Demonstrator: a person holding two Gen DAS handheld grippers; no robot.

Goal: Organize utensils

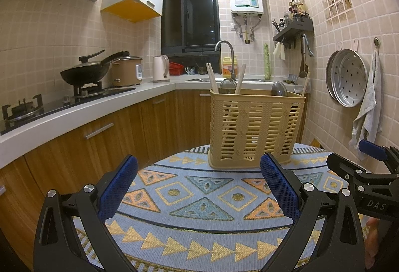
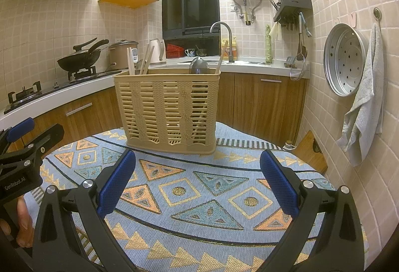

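A beige slotted utensil basket (image 1: 256,127) stands upright at the far side of the round table (image 1: 199,197), also in the right wrist view (image 2: 167,109). Chopsticks (image 1: 212,77) and metal spoons (image 1: 278,89) stick out of its top; in the right wrist view the chopsticks (image 2: 144,60) are at its left and a spoon (image 2: 198,65) at its right. My left gripper (image 1: 199,182) is open and empty, short of the basket. My right gripper (image 2: 198,179) is open and empty, also short of it. Each gripper shows in the other's view, the right (image 1: 369,172) and the left (image 2: 22,154).
The table has a blue patterned cloth (image 2: 199,197). A counter with a stove and wok (image 1: 84,72) runs along the left. A sink and tap (image 1: 225,57) are at the back. A steamer tray (image 1: 348,77) and towel (image 1: 369,107) hang on the right wall.
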